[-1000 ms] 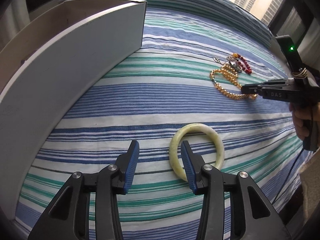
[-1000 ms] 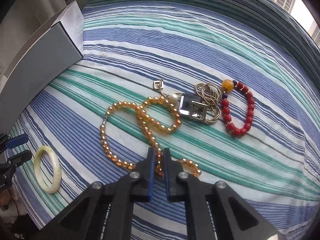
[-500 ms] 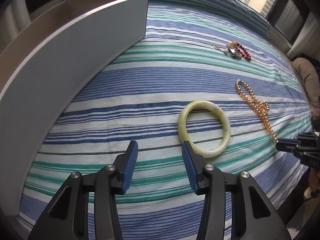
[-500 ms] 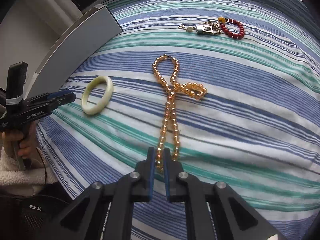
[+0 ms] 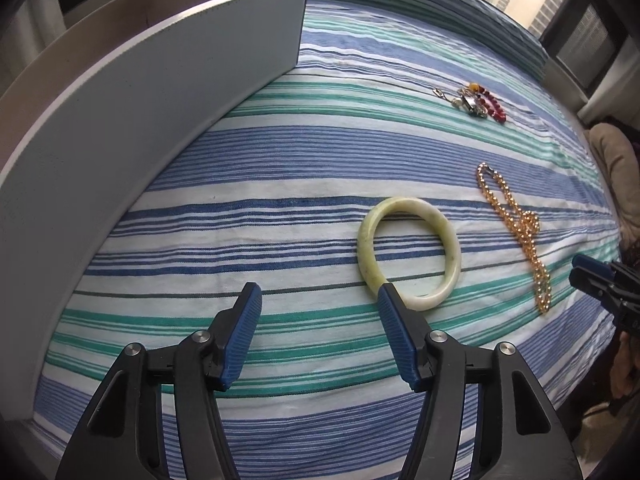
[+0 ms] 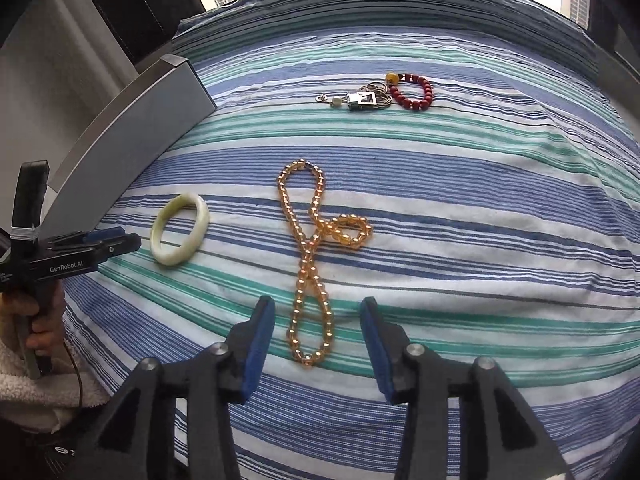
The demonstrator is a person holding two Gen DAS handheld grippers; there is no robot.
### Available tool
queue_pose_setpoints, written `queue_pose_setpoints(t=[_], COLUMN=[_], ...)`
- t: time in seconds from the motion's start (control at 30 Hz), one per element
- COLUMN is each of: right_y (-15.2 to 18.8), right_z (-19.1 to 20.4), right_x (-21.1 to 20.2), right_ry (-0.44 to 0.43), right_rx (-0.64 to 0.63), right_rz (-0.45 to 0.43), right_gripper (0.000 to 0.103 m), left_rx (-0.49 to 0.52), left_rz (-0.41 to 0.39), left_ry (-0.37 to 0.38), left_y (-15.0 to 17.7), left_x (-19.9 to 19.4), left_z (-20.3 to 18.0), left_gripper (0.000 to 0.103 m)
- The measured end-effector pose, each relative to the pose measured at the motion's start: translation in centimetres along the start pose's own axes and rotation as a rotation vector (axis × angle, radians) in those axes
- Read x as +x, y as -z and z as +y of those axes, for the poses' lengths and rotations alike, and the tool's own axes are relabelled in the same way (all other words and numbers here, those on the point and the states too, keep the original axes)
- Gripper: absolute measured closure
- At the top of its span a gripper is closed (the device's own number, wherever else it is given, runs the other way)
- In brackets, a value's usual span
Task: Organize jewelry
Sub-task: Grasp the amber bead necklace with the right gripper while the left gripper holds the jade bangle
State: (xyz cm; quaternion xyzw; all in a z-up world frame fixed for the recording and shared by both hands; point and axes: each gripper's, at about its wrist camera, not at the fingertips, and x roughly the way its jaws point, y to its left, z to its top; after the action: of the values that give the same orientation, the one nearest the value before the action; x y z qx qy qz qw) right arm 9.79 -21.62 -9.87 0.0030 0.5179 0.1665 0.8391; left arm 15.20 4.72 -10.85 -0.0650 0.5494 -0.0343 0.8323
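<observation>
A pale green jade bangle (image 5: pixel 410 254) lies flat on the striped cloth; it also shows in the right wrist view (image 6: pixel 180 235). My left gripper (image 5: pixel 318 300) is open and empty, its right finger just over the bangle's near rim. An amber bead necklace (image 6: pixel 316 256) lies stretched out on the cloth, also seen in the left wrist view (image 5: pixel 516 232). My right gripper (image 6: pixel 318 318) is open, its fingers on either side of the necklace's near end, not holding it. A red bead bracelet (image 6: pixel 412 92) and a silver chain with a pendant (image 6: pixel 360 100) lie farther back.
A grey open box (image 5: pixel 140 92) stands along the left, also seen in the right wrist view (image 6: pixel 132 144). The striped cloth (image 6: pixel 500 208) covers the whole surface. The red bracelet and chain also show in the left wrist view (image 5: pixel 480 104).
My right gripper dragged the amber necklace toward the near edge, away from the other jewelry, then opened and let it go. My left gripper opened wider by the bangle.
</observation>
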Motion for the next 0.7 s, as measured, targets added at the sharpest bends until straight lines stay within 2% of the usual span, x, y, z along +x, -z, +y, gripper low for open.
queue_pose_setpoints(t=[0.33,0.7], right_y=[0.6,1.1], right_z=[-0.9,-0.2], right_x=[-1.4,-1.3], right_ry=[0.013,0.024], right_rx=[0.031,0.019], right_rz=[-0.028,-0.010], right_gripper=[0.058,0.058], left_rx=[0.001,0.008], left_rz=[-0.007,-0.023], left_ry=[0.004,0.008], left_y=[0.4,0.8], left_x=[-0.7,-1.7], left_z=[-0.1,0.0], left_gripper=[0.038,0.038])
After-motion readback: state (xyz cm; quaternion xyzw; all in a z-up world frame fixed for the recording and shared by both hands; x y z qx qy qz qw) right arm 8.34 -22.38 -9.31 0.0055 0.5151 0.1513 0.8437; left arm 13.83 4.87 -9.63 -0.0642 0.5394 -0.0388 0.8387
